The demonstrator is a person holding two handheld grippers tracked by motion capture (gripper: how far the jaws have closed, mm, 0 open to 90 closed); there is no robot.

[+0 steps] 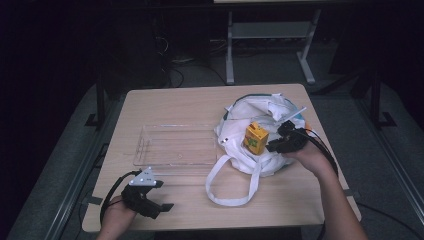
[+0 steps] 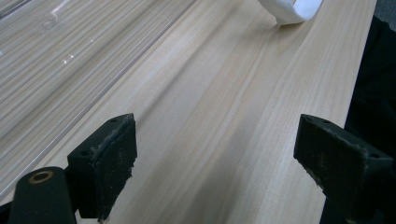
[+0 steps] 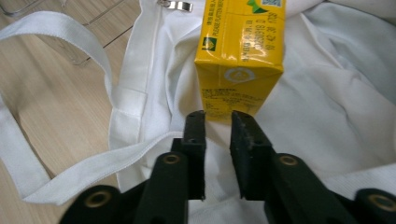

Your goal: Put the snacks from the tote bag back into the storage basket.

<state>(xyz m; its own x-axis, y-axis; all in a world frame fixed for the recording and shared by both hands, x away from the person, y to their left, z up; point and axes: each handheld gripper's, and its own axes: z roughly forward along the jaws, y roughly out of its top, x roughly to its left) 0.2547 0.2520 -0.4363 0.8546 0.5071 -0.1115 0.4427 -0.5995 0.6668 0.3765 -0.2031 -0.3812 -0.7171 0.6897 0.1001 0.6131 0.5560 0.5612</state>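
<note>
At the near edge of the table (image 1: 280, 205) the left gripper (image 1: 150, 197) hovers low over bare wood, jaws spread wide and empty, probably parked out of the way. Just beyond it lies a clear plastic tray (image 1: 175, 145), open side up, a likely place to receive items. Farther right, a white cloth bag (image 1: 260, 112) lies slumped with its strap (image 1: 227, 187) looped toward the person. A yellow drink carton (image 3: 240, 51) stands on the bag. The right gripper (image 3: 217, 119) points at its lower edge, jaws nearly closed with 1 narrow gap, gripping nothing.

A dim lab or workroom: bare wooden table (image 1: 190, 105); floor cables (image 1: 175, 70).
</note>
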